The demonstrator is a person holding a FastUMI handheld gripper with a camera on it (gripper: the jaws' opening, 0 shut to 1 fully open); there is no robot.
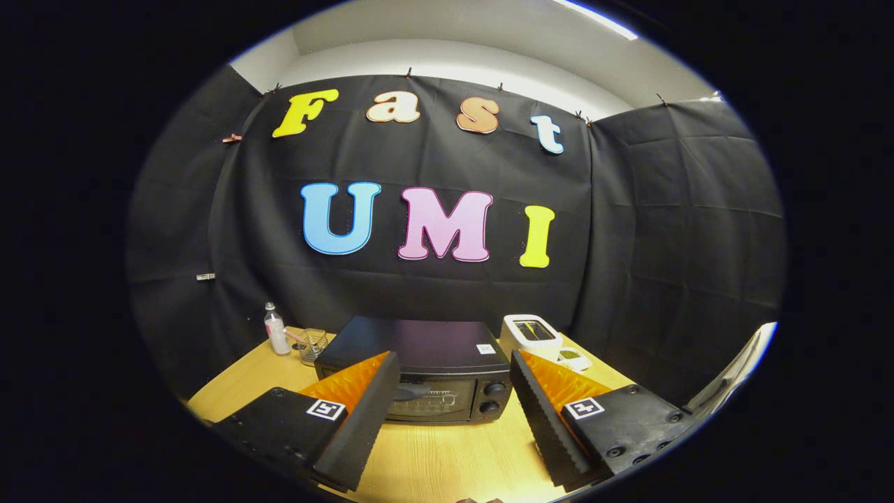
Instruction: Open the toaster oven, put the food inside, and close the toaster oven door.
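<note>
While the gripper (454,370) hangs over the near part of the table (447,454), its 2 fingers (363,409) are spread wide with nothing between them, touching nothing. Finger pads are ribbed, sawtooth edge visible on the right one. Each finger body carries 1 square printed marker.

Toaster oven (419,381) sits on the table just ahead of the fingers, centred in the gap between them. Boxy shape, dark matte flat top with a small white sticker near its right rear corner. Door is closed: glass front, a wire rack faintly visible behind it, a bar handle across the top of the door. 2 round knobs stacked on the right of the front panel.

Table is light wood-grain, smooth.

Behind the oven on the left: a small clear bottle (276,330) with a white cap, and just beside it a clear square glass cup (314,346). Behind on the right: a white rounded-corner box (532,334) and a small flat white piece next to it; cannot tell what they are.
</note>
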